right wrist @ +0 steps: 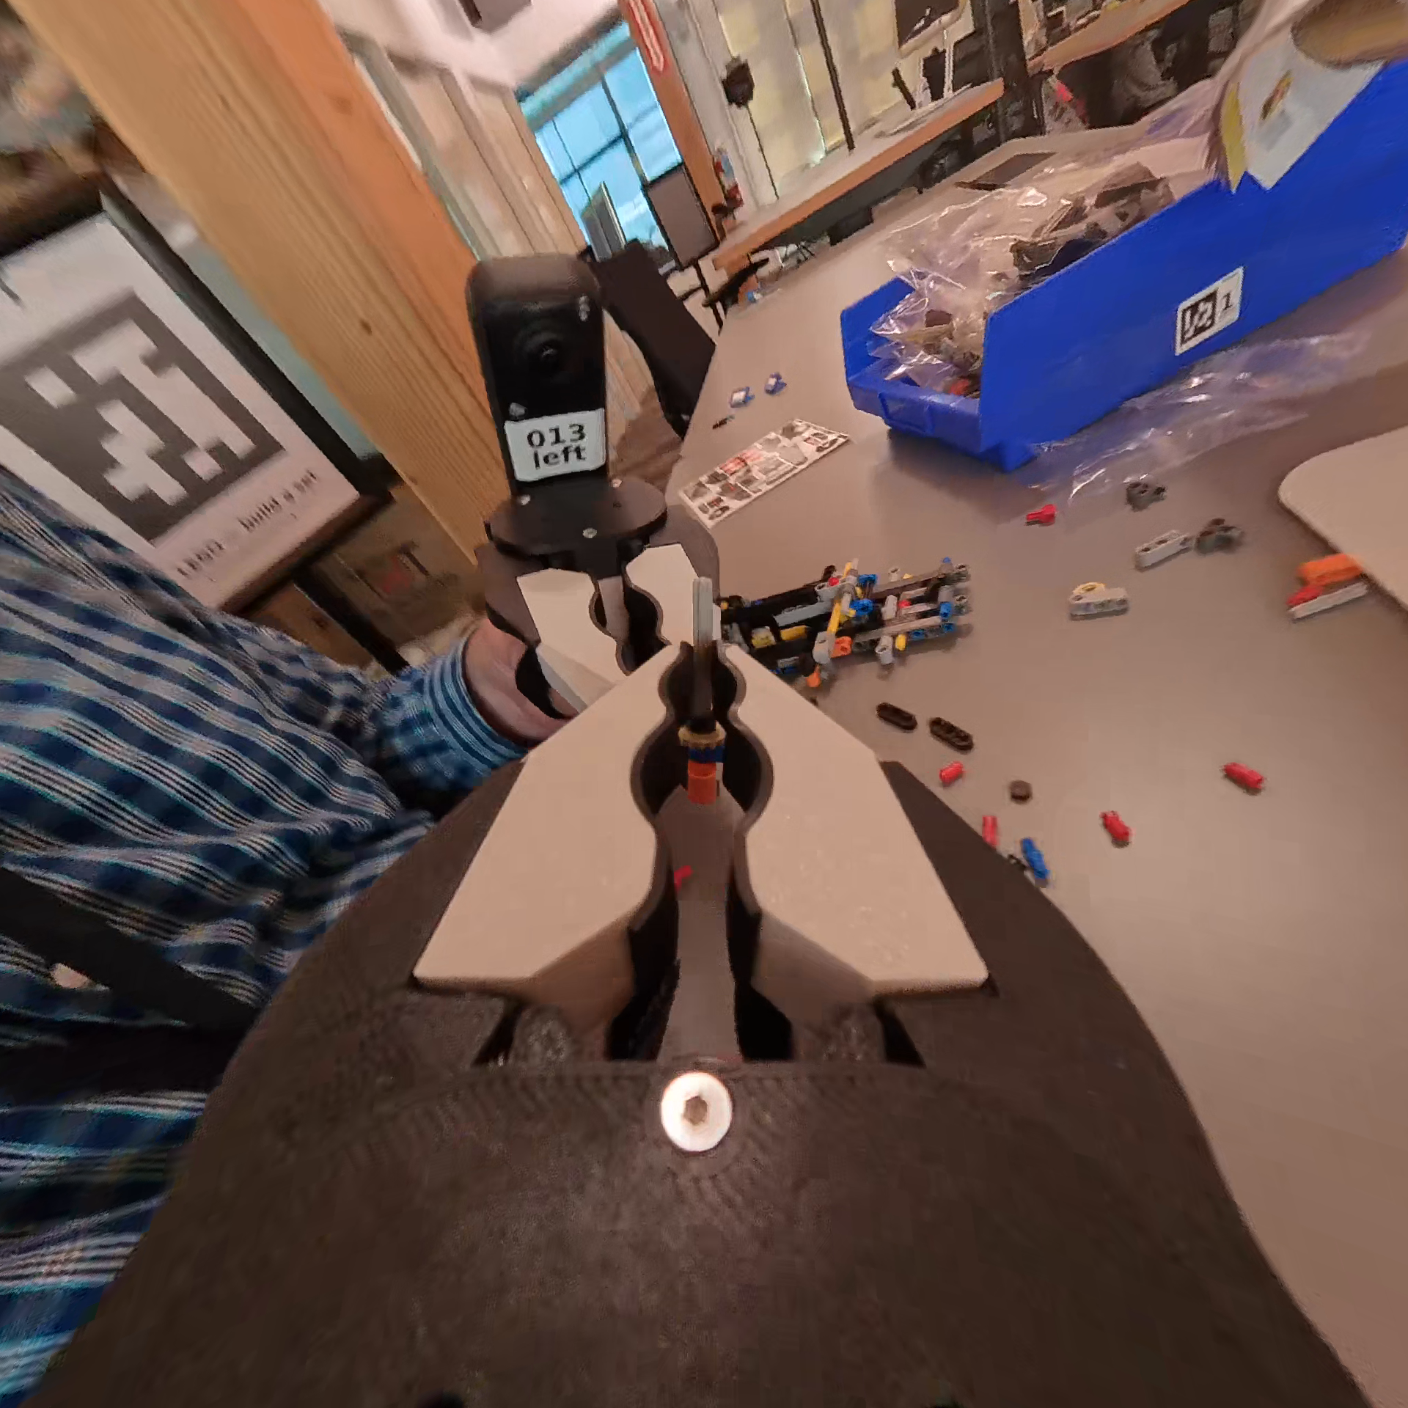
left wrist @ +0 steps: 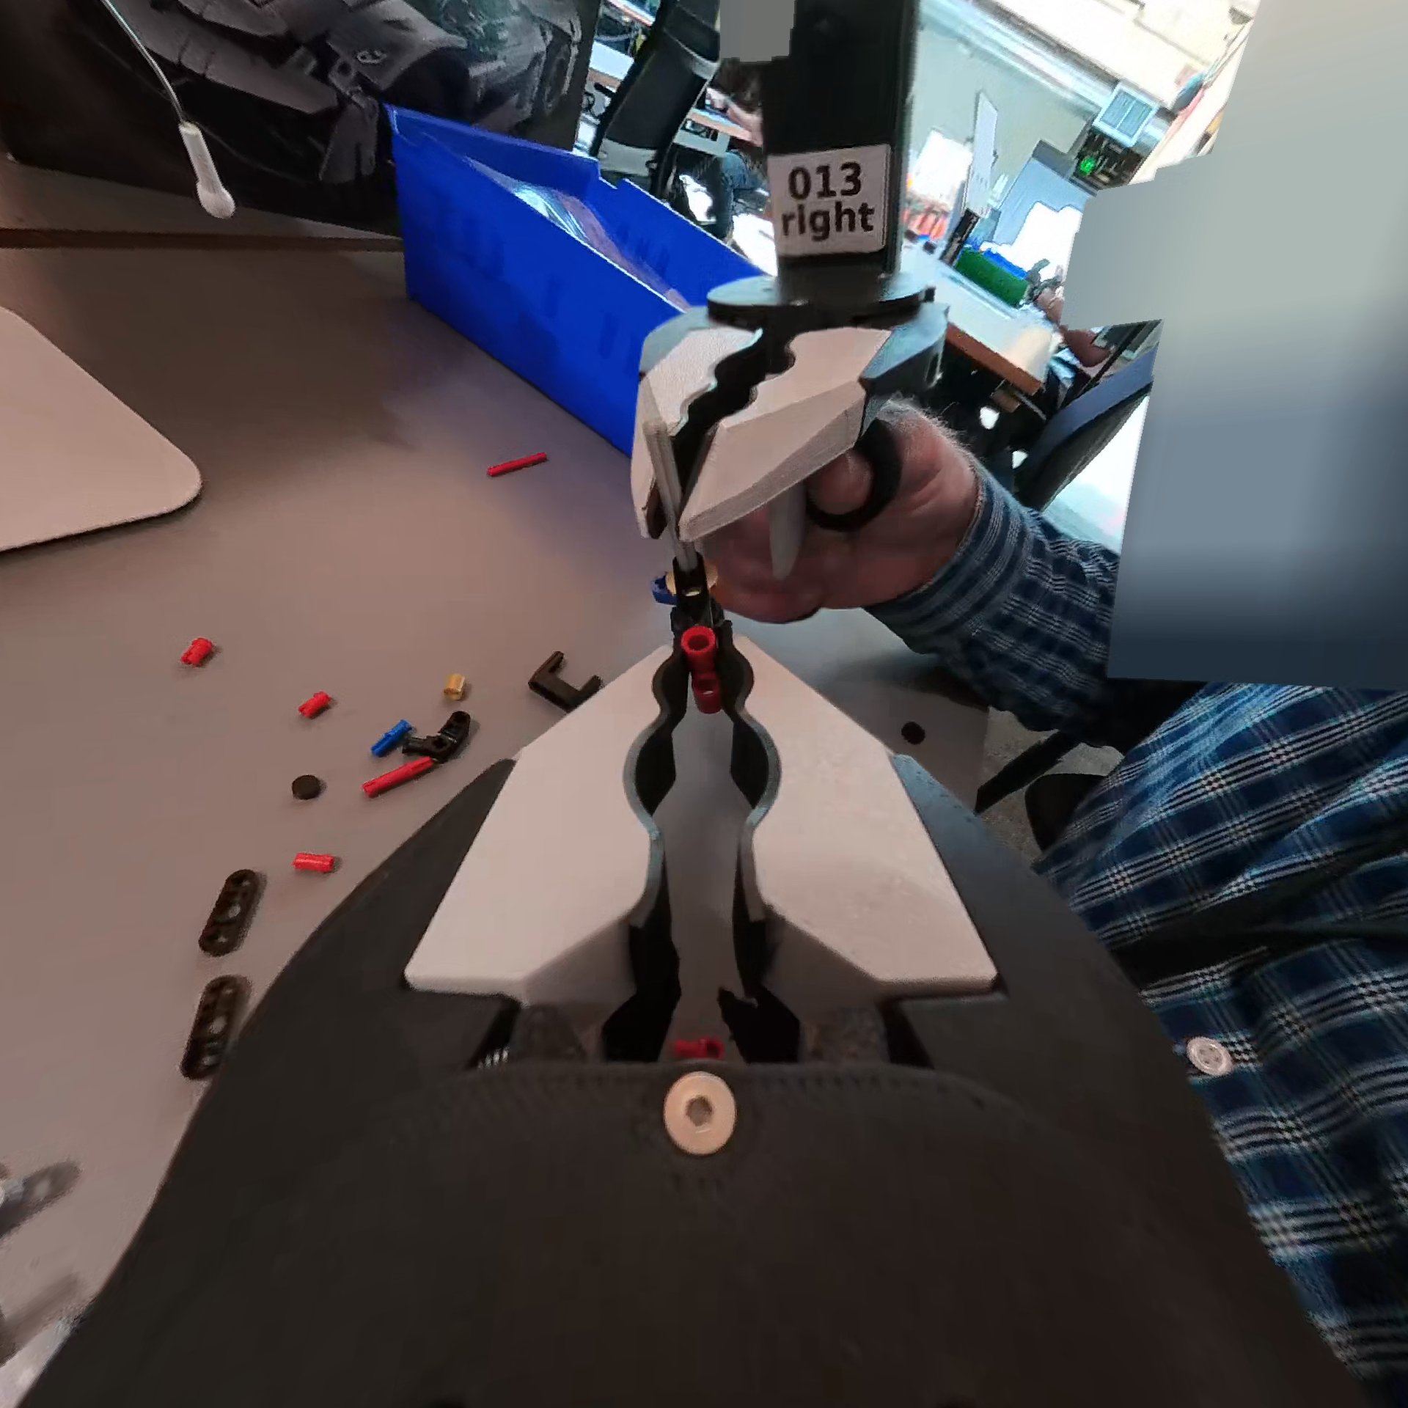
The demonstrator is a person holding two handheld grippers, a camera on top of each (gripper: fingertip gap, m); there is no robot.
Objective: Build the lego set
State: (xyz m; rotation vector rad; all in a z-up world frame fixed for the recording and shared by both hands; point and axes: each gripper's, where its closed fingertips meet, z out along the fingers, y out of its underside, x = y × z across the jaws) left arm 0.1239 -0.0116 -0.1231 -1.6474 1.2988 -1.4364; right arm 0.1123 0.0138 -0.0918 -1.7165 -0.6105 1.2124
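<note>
The left claw (left wrist: 699,670) pinches a small red connector (left wrist: 701,663), meeting the right claw (right wrist: 697,678), closed on a grey axle sub-assembly (right wrist: 701,716). A partly built chassis (right wrist: 846,617) lies on the desk (right wrist: 1143,990); loose pins (left wrist: 312,705) suggest much remains.

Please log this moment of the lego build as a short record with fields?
left gripper: shut on a red connector
right gripper: shut on a thin axle assembly
contact: both pieces meet above the table
partial build: lying on the table, untouched
loose parts: red pins and black beams scattered
blue bin: holds bagged parts
</note>
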